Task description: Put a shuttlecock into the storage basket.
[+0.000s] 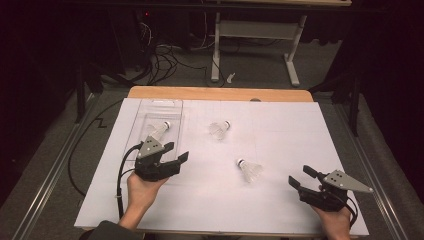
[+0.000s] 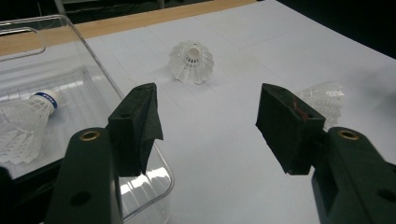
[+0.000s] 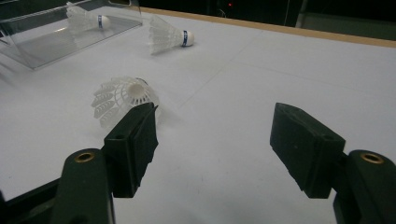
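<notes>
Three white shuttlecocks are here. One (image 1: 159, 130) lies inside a clear plastic tray (image 1: 145, 112) at the board's back left; it shows as the tray shuttlecock (image 2: 23, 126) (image 3: 86, 18). A second shuttlecock (image 1: 220, 130) (image 2: 191, 61) (image 3: 168, 36) lies on the board right of the tray. The third shuttlecock (image 1: 250, 170) (image 2: 324, 98) (image 3: 119, 98) lies nearer the front, mid-right. My left gripper (image 1: 176, 152) (image 2: 210, 126) hovers open at the tray's near corner, holding nothing. My right gripper (image 1: 300, 176) (image 3: 215, 140) stands open and empty, just right of the third shuttlecock.
A white board (image 1: 280, 125) covers the wooden table (image 1: 220, 93). The tray's clear wall (image 2: 144, 186) sits just below my left jaw. Cables and a desk frame (image 1: 250, 45) stand on the dark floor beyond the table.
</notes>
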{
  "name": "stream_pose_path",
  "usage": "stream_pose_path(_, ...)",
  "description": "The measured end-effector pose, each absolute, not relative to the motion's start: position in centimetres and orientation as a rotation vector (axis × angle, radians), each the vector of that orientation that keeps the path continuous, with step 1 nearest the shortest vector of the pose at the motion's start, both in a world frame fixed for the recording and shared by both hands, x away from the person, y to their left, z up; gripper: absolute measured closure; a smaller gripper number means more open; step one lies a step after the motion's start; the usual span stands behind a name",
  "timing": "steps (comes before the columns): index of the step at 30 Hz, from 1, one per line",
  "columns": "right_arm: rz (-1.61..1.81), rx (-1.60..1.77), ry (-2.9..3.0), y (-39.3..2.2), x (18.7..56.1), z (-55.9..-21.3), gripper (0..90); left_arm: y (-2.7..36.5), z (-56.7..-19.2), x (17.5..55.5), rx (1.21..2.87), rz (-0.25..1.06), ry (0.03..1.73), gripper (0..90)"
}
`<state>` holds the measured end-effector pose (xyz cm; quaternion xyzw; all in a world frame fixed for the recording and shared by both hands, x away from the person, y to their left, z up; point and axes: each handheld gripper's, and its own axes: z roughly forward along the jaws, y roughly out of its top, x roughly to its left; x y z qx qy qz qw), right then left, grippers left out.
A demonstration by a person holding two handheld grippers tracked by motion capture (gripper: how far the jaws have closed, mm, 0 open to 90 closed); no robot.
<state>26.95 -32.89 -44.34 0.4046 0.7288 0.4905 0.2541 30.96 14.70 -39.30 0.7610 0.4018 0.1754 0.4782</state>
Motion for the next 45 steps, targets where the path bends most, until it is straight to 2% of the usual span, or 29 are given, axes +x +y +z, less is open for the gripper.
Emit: stream_pose_path(45,1.332,1.098,1.981,-32.9,27.0,-44.3,32.6,11.8,-38.9,33.8,1.888,0.412,0.955,40.6)
